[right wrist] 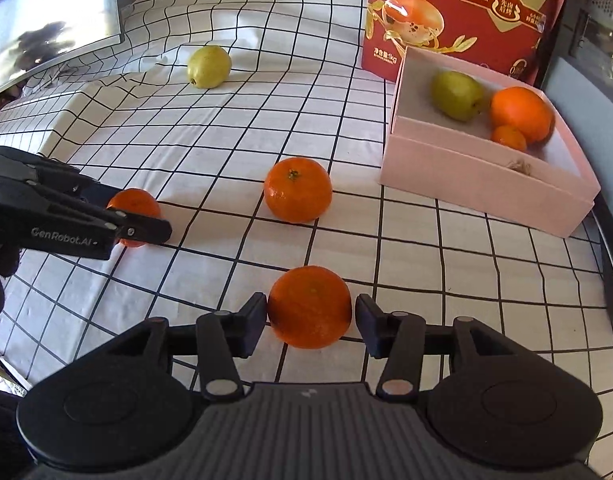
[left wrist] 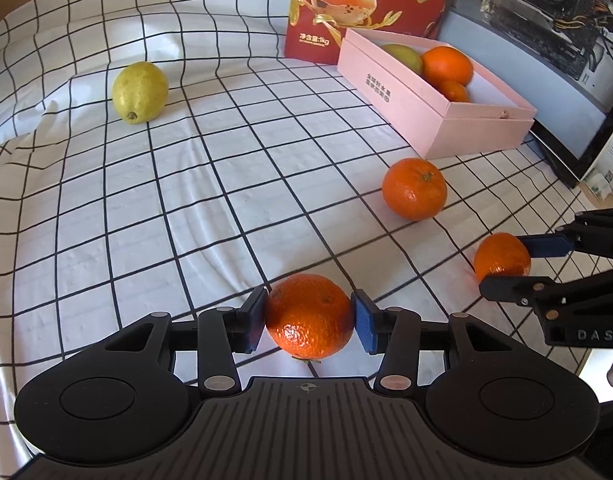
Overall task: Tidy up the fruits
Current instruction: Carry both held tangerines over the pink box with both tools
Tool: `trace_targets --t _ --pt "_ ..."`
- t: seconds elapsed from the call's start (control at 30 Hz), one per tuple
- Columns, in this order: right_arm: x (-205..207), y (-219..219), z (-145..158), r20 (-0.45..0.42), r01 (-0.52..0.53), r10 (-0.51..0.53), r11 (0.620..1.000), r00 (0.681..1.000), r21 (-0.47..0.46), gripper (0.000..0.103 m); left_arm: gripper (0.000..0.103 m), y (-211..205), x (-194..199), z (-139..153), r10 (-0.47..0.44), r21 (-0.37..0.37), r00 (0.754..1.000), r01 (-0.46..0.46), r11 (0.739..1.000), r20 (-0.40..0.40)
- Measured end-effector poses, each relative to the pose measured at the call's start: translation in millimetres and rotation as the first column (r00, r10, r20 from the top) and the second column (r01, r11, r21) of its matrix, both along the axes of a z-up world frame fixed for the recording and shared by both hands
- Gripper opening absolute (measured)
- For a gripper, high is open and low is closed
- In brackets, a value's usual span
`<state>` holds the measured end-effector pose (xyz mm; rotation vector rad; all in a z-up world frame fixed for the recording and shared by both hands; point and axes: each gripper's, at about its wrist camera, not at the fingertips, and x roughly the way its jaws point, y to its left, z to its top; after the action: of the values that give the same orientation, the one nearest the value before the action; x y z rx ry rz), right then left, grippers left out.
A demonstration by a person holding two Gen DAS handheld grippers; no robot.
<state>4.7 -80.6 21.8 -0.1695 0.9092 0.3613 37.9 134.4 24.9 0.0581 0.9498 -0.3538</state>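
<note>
My left gripper (left wrist: 308,318) is shut on a mandarin (left wrist: 308,316) low over the checked cloth; it also shows in the right wrist view (right wrist: 134,216). My right gripper (right wrist: 309,316) has its pads against the sides of another mandarin (right wrist: 309,306), which also shows in the left wrist view (left wrist: 502,258). A third mandarin (left wrist: 414,189) (right wrist: 298,189) lies loose between them and the pink box (left wrist: 438,120) (right wrist: 478,188). The box holds a green pear (right wrist: 456,95), a big orange (right wrist: 521,114) and a small mandarin (right wrist: 508,138). A yellow-green pear (left wrist: 140,92) (right wrist: 208,66) lies far left.
A red fruit carton (left wrist: 366,4) (right wrist: 466,16) stands behind the pink box. A dark monitor (left wrist: 546,80) leans at the right table edge. A grid-pattern cloth (left wrist: 186,200) covers the table, with wrinkles at the far left.
</note>
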Motion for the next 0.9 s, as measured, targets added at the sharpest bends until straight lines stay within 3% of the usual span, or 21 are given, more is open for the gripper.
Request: trace_targets --t 0.57,0.77,0.9 --pt "4 2 -3 -0.006 -0.019 0.019 1.0 1.0 0.0 0.045 0.05 0 -9 2 0.004 0.015 1.0 -0.004 1.0 0.004" --pt "4 -9 2 0.003 0.0 0.0 1.0 1.0 0.001 0.044 0.049 -2 -14 3 -0.017 -0.017 0.999 0.018 1.0 0.044" --pt "7 -29 22 0.044 0.036 -0.036 0.999 0.998 0.019 0.044 0.049 -11 7 23 -0.027 -0.114 0.998 0.033 0.993 0.053"
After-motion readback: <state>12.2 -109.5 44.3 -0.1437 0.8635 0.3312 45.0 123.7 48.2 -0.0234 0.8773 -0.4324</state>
